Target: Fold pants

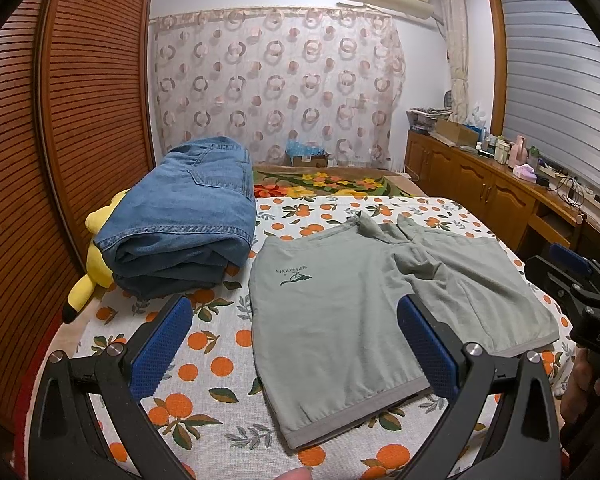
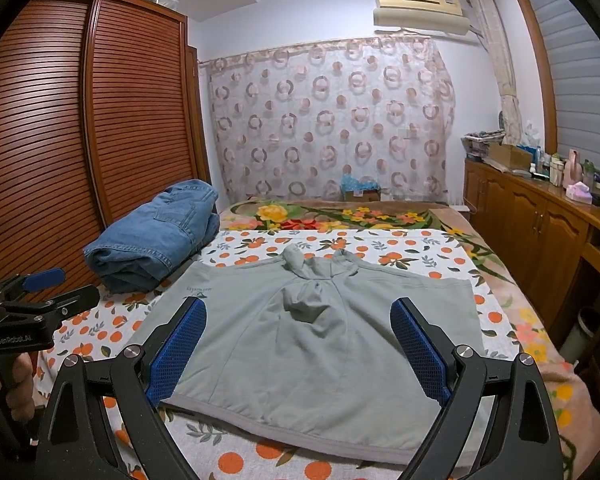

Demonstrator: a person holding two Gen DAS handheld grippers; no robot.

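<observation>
Orange-printed white bedsheet (image 2: 400,250) carries the flat grey-green cotton shorts (image 2: 320,340) near its front edge, waistband far, hems toward both wide-open, empty grippers, left gripper (image 1: 294,354) over the left leg, right gripper (image 2: 298,346) centred.

Left wrist view taken low over the bed's near edge, aimed toward the curtained far wall, right wrist view set similarly, slightly higher, grey shorts (image 1: 364,312) (image 2: 324,332) at centre frame and folded jeans (image 1: 188,220) (image 2: 156,236) at left shared by both.
</observation>
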